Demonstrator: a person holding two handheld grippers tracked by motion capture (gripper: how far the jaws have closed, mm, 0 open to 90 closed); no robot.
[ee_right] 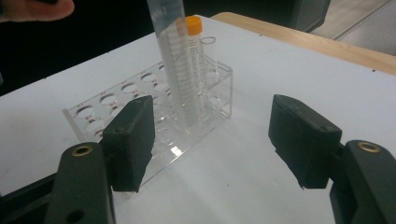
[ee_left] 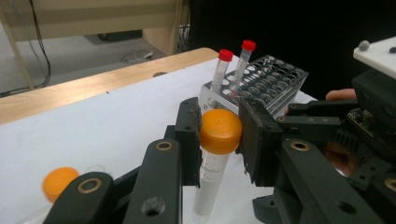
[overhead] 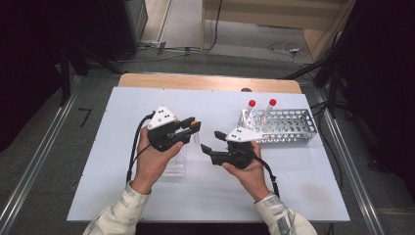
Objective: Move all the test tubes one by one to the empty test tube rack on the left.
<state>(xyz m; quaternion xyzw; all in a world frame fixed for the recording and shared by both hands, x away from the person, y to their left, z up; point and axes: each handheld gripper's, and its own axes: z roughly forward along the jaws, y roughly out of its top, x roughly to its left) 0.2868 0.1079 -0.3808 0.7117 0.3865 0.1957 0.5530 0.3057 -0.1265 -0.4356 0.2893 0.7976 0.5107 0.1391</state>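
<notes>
While held above the white table (overhead: 122,196), left gripper (ee_left: 219,135) nearly closed, black ridged pads clamped on either side of the orange cap (ee_left: 220,131) of a clear plastic tube (ee_left: 211,182). Tube hanging upright below the jaws, printed graduations on its wall, lower end clear of the tabletop and near the clear acrylic rack (ee_right: 140,107). Right gripper (ee_right: 219,140) wide apart, nothing between its blocky matte pads; held tube seen just beyond them, in front of the rack. Second orange-capped tube (ee_right: 194,42) standing in a hole at the rack's far end, beside an uncapped one. Perforated metal rack (overhead: 288,125) farther off on the table, beyond the right gripper, carrying two slim red-capped tubes (overhead: 259,111), both slightly tilted. Cap smooth and rounded; acrylic rack glossy, with rows of round holes.
</notes>
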